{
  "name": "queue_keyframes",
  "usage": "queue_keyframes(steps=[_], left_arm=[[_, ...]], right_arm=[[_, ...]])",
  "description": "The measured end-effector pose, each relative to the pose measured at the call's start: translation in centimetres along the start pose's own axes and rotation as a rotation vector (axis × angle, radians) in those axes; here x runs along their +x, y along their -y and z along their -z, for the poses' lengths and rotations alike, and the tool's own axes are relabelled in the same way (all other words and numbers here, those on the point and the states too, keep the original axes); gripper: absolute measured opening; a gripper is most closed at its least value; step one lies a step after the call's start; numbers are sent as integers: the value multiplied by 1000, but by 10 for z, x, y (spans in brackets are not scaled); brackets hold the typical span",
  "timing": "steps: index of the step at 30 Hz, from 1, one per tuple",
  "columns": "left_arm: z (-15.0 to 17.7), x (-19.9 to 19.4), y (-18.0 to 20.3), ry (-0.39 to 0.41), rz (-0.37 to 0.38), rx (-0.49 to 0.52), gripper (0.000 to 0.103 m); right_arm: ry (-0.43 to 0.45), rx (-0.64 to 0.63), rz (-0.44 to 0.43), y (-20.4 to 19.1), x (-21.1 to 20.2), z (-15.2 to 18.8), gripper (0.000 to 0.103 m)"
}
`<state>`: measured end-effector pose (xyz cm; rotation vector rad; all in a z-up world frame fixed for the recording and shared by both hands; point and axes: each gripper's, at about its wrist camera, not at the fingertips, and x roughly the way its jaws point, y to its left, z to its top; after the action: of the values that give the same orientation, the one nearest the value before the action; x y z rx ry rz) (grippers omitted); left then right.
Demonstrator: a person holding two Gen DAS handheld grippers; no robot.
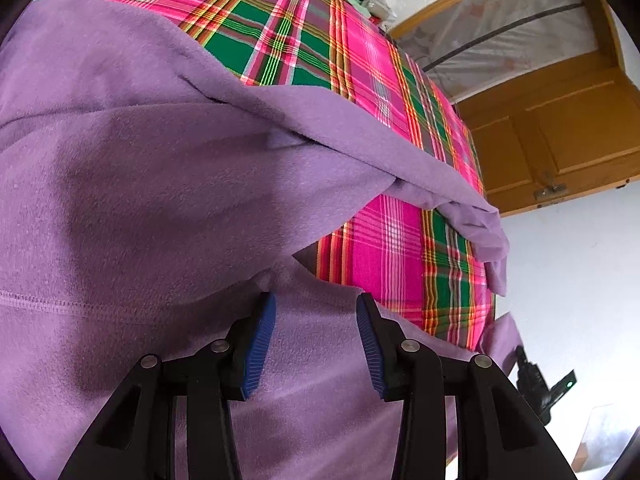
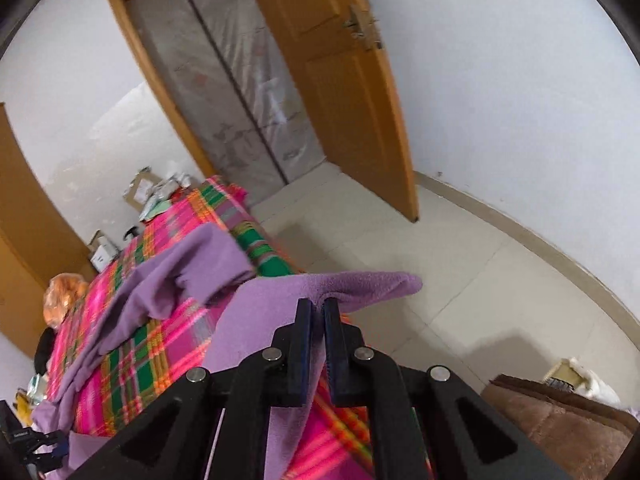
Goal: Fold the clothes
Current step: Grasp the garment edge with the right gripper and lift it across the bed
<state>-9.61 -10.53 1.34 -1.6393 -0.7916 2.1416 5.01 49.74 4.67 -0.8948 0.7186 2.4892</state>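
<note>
Your right claw [image 2: 318,304] is clamped on a fold of the purple fleece garment [image 2: 356,286], the two dark pads pressed almost together with only a thin ridge of cloth between them. The pinched part is raised off the bed and its tip pokes out to the right, over the pale tiled floor [image 2: 460,280]. Below and to the left of the pads, the cloth drops back down to the plaid bedcover [image 2: 160,344].

Your left claw [image 1: 316,304] stands apart, blue pads [image 1: 260,344] well separated, low over the near part of the garment [image 1: 140,200]. Fleece lies in the gap between the pads, but neither pad squeezes it. A stitched hem runs across the cloth to the left of that claw.

The garment is spread over the pink and green plaid bedcover [image 1: 288,28]. In the left wrist view, one sleeve [image 1: 472,216] stretches away to the right and hangs over the bed's edge. In the right wrist view, another sleeve [image 2: 208,264] lies folded across the cover farther off.

At the far end of the bed sit cardboard boxes [image 2: 140,190] and some packets. Beyond them an orange-brown wooden door [image 2: 344,92] stands open beside a doorway covered with a translucent curtain [image 2: 240,92].
</note>
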Motion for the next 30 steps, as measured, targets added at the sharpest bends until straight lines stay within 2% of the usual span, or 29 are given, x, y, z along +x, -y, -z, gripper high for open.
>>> queue_keyframes(steps=[12,16,24,27,30], left_arm=[[-1,1,-2,2,6,-3,44],[0,1,-1,3,1,-1,44],[0,3,-2,0,2,-5,44],[0,1,0,-4,-12,6,44],[0,-5,4,1,-27,28,44]], right_arm=[[-12,57,121,44,-7,15,7],[38,106,127,55,-20,17,7],[31,143,254,72,-24,13,7],[35,127,234,65,-25,10,7],[31,94,168,43,-25,5,8]])
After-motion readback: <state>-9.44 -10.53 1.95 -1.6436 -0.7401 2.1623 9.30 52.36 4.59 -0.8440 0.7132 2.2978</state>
